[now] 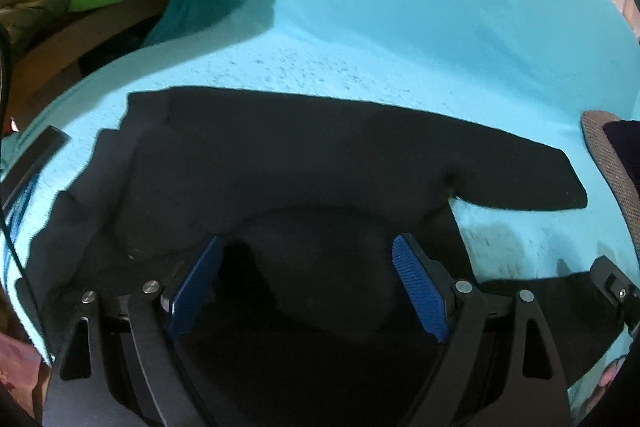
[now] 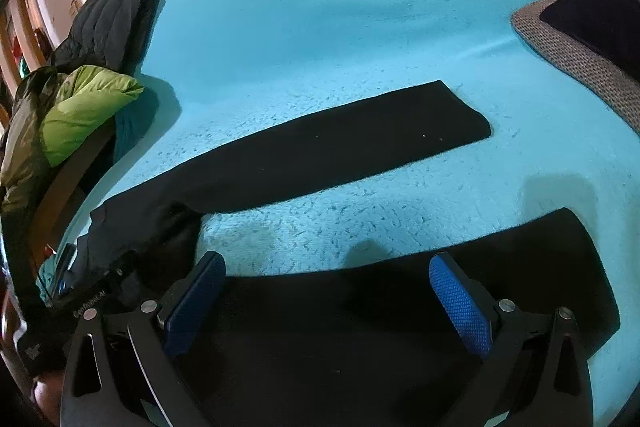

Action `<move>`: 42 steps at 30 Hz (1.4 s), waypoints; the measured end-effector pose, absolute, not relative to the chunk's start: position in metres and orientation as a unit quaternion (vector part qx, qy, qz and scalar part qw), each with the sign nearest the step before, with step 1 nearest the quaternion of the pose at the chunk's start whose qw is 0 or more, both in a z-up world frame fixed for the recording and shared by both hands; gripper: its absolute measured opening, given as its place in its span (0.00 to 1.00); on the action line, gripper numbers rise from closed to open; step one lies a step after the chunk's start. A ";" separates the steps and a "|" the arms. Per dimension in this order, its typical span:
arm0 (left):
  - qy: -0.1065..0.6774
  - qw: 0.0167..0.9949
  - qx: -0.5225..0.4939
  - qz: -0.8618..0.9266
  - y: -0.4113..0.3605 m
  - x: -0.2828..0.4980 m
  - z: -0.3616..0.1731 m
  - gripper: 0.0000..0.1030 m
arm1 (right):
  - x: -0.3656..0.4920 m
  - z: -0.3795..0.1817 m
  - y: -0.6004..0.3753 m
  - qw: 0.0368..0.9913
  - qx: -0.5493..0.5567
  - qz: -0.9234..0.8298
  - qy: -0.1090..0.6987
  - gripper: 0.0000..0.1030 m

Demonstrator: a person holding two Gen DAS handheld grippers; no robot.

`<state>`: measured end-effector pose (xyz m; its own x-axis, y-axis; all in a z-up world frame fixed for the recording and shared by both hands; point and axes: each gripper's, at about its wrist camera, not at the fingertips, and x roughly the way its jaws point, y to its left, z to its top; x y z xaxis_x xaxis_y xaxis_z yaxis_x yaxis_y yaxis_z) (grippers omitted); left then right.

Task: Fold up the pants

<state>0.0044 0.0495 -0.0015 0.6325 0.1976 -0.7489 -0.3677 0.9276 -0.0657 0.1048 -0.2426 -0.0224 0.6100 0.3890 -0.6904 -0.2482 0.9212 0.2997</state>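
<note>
The black pants are laid flat on the blue blanket, w/ the two legs spread apart like a V, so no fold is seen yet; by the look of it the task is just at the start. The waist end is at the left and the leg ends are at the right. The far leg is stretched out toward the right, and the near leg is under the right gripper. The left gripper is held over the waist part of the pants, near the left edge. The jaws of both are spread wide, and nothing is pinched between them. It can't be told if the blue pads are touching the cloth or just above it. What is left, as judged: one leg is to be laid on the other, then the long shape is to be folded up. Counted: 1 pair of pants, 2 legs, 2 grippers w/ 2 blue pads each. Also seen are 1 green puffy jacket and 1 dark jacket at the far left, and 1 grey knit thing w/ a dark cloth on it at the far right.
</note>
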 end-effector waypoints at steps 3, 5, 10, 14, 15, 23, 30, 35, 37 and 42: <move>0.394 0.898 -0.108 0.162 0.050 0.003 -0.002 0.85 | 0.106 -0.023 -0.246 0.892 0.093 0.174 0.406 0.99; 0.393 0.898 -0.108 0.166 0.050 0.002 -0.003 0.85 | 0.107 -0.022 -0.247 0.893 0.096 0.174 0.405 0.99; 0.393 0.896 -0.107 0.177 0.052 0.002 -0.002 0.85 | 0.104 -0.021 -0.247 0.895 0.091 0.171 0.402 0.99; 0.388 0.898 -0.104 0.178 0.051 0.001 0.000 0.85 | 0.102 -0.020 -0.247 0.895 0.089 0.170 0.403 0.99; 0.387 0.900 -0.102 0.175 0.051 0.002 0.000 0.85 | 0.102 -0.020 -0.247 0.895 0.089 0.171 0.402 0.99; 0.375 0.909 -0.119 0.138 0.054 -0.003 0.002 0.85 | 0.095 -0.014 -0.243 0.896 0.096 0.214 0.378 0.99; 0.377 0.909 -0.130 0.124 0.055 -0.001 0.000 0.85 | 0.094 -0.009 -0.244 0.890 0.111 0.250 0.366 0.99; 0.386 0.907 -0.124 0.111 0.050 0.003 0.000 0.85 | 0.097 -0.008 -0.250 0.885 0.131 0.259 0.363 0.99; 0.389 0.907 -0.115 0.112 0.047 0.005 0.000 0.85 | 0.098 -0.009 -0.253 0.884 0.137 0.257 0.365 0.99; 0.392 0.906 -0.106 0.118 0.045 0.004 -0.001 0.85 | 0.099 -0.009 -0.252 0.888 0.128 0.243 0.369 0.99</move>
